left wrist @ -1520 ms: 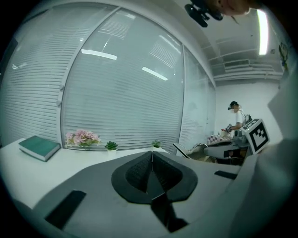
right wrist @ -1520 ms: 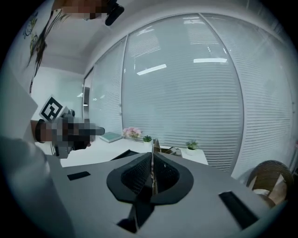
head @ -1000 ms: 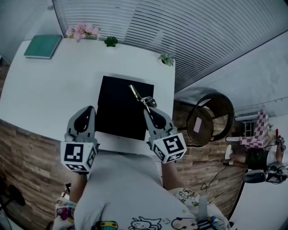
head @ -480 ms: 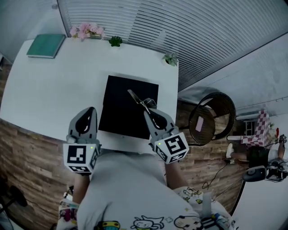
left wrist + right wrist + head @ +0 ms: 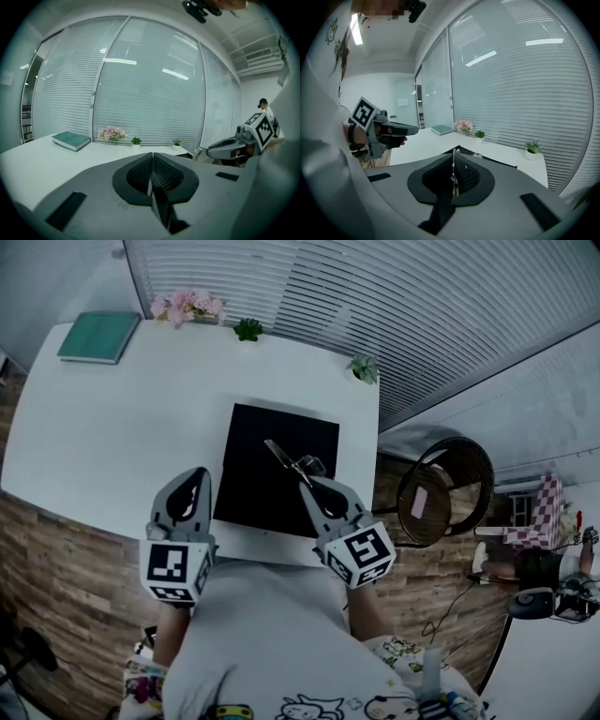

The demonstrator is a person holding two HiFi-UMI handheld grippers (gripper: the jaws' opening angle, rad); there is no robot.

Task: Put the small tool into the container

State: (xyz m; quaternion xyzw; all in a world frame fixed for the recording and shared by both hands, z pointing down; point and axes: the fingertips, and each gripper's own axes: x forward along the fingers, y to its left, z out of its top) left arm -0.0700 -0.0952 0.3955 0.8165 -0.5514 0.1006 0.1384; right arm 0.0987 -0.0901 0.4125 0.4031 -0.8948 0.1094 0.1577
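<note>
Metal small tool (image 5: 282, 457) — now farther from black container (image 5: 248, 479)'s far edge | clamped between right gripper (image 5: 308, 480) fingertips, protruding ahead | left gripper (image 5: 200, 472) closed, empty

The head view looks steeply down from above the person onto the white surface (image 5: 112, 418), with the left claw (image 5: 197, 474) and the right claw (image 5: 306, 484) seen from behind, near the lower edge. The left gripper view and the right gripper view each ride close behind their own claw and face almost level across the surface toward the window blinds (image 5: 140, 84), each catching the other claw at one side. All three views share the green book (image 5: 98, 337), the pink flowers (image 5: 187, 306) and the surface's far edge.
</note>
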